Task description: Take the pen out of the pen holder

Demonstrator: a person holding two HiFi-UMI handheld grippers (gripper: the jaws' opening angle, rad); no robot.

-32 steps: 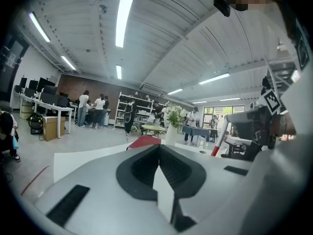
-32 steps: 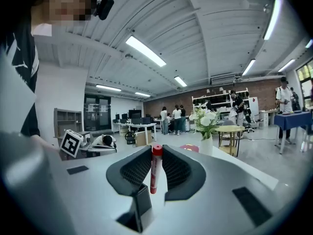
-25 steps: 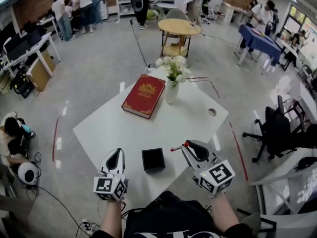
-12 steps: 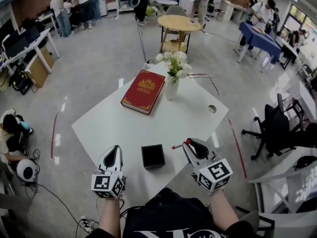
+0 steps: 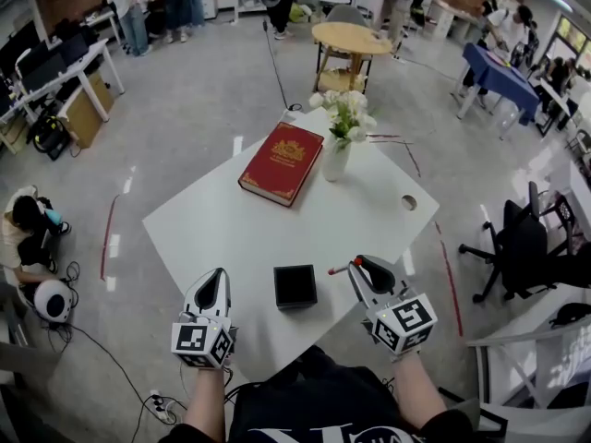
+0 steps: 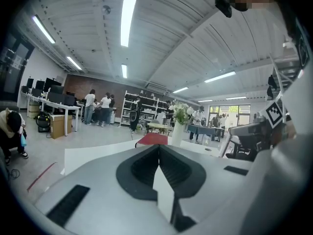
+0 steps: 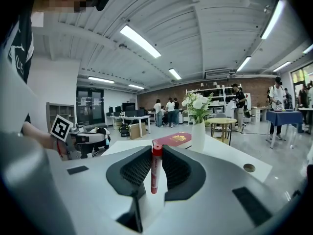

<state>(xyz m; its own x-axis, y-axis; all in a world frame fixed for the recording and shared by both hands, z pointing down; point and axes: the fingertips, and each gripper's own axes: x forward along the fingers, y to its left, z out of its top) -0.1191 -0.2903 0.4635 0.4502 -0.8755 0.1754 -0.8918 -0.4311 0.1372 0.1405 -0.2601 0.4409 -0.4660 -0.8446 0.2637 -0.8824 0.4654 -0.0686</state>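
The black square pen holder (image 5: 295,286) stands near the front edge of the white table (image 5: 231,229), and its inside looks dark. Just right of it my right gripper (image 5: 355,263) is shut on a red pen (image 5: 338,269), whose end sticks out to the left toward the holder. In the right gripper view the pen (image 7: 156,170) stands upright, clamped between the jaws of that gripper (image 7: 155,151). My left gripper (image 5: 218,275) hovers left of the holder. Its jaws (image 6: 159,148) meet with nothing between them.
A red book (image 5: 282,162) lies at the far side of the table, beside a white vase (image 5: 336,161) of flowers. A cable hole (image 5: 408,202) is at the table's right. An office chair (image 5: 517,247) stands to the right, and a person (image 5: 23,220) sits on the floor at left.
The right gripper with the pen has sunk slightly beside the holder. The left gripper has stayed put. The head view has shifted a little.
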